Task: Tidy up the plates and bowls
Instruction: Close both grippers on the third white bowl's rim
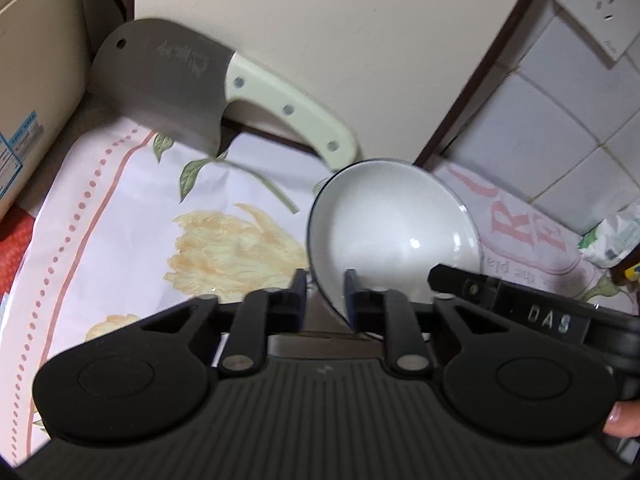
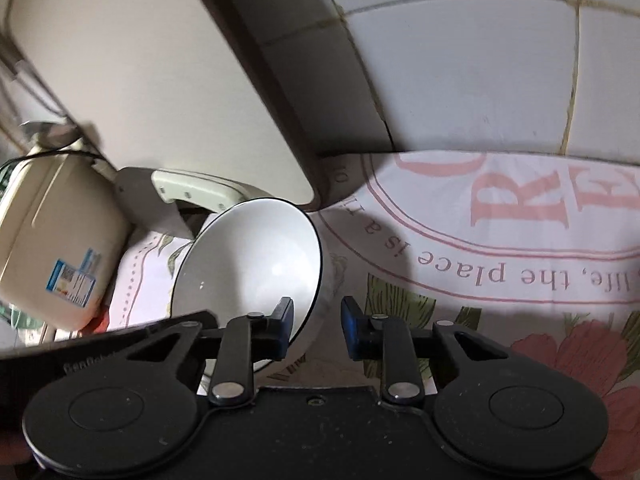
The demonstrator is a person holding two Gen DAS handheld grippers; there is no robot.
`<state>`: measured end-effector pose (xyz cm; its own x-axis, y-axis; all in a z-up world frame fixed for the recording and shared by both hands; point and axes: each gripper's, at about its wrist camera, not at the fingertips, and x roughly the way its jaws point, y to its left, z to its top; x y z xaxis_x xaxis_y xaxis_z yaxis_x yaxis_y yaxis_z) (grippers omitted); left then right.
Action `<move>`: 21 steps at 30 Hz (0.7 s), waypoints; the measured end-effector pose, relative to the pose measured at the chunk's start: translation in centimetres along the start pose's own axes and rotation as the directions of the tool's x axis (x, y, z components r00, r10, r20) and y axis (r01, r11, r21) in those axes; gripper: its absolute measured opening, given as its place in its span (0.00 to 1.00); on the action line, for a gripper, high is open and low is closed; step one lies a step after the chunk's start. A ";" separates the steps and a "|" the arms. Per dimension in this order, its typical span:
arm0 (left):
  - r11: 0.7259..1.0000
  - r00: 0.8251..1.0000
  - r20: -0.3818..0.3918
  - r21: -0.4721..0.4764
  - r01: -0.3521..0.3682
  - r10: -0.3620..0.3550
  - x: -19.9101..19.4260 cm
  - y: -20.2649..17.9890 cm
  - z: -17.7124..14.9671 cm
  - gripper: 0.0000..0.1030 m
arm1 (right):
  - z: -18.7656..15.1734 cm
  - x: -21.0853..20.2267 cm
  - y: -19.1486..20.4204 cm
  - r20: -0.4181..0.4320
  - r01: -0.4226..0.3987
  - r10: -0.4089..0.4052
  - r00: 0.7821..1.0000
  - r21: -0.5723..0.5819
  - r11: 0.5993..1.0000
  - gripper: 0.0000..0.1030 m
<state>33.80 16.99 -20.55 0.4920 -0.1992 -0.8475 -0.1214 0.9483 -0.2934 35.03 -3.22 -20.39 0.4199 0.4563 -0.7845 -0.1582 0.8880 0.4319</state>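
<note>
A white bowl with a thin dark rim (image 1: 394, 232) is tilted above the flowered cloth, and it also shows in the right wrist view (image 2: 248, 260). My left gripper (image 1: 325, 296) has its jaws astride the bowl's near left rim, a small gap still showing between them. My right gripper (image 2: 316, 324) straddles the bowl's right rim, with one finger (image 2: 282, 320) inside the bowl and the other outside; its jaws stand well apart. The right gripper's body appears at the right in the left wrist view (image 1: 520, 300).
A cleaver with a cream handle (image 1: 192, 88) leans against the wall behind the bowl. A beige appliance (image 2: 60, 240) stands at the left. A flowered tablecloth (image 1: 160, 220) covers the counter. White tiled wall (image 2: 460, 60) is at the right, with a wall socket (image 1: 600, 4) and a crumpled packet (image 1: 616, 236).
</note>
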 end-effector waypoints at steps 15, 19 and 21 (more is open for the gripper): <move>0.997 0.998 -0.034 -0.062 0.049 -0.052 -2.8 -0.7 -1.0 0.12 | -0.3 -3.3 0.3 -0.075 0.048 -0.037 0.996 0.145 0.988 0.20; 0.993 0.991 -0.068 -0.012 0.113 -0.114 -4.9 -2.0 -1.6 0.12 | -0.8 -6.8 0.0 -0.071 0.062 -0.053 0.996 0.131 0.989 0.20; 0.991 0.989 -0.063 0.014 0.134 -0.133 -6.2 -3.0 -1.8 0.12 | -1.1 -8.6 -0.5 -0.067 0.052 -0.043 0.997 0.142 0.989 0.20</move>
<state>29.50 14.96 -15.20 0.4482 -0.3389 -0.8272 -0.0423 0.9163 -0.3983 30.47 -7.52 -14.34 0.3653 0.4205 -0.8305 -0.0077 0.8935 0.4491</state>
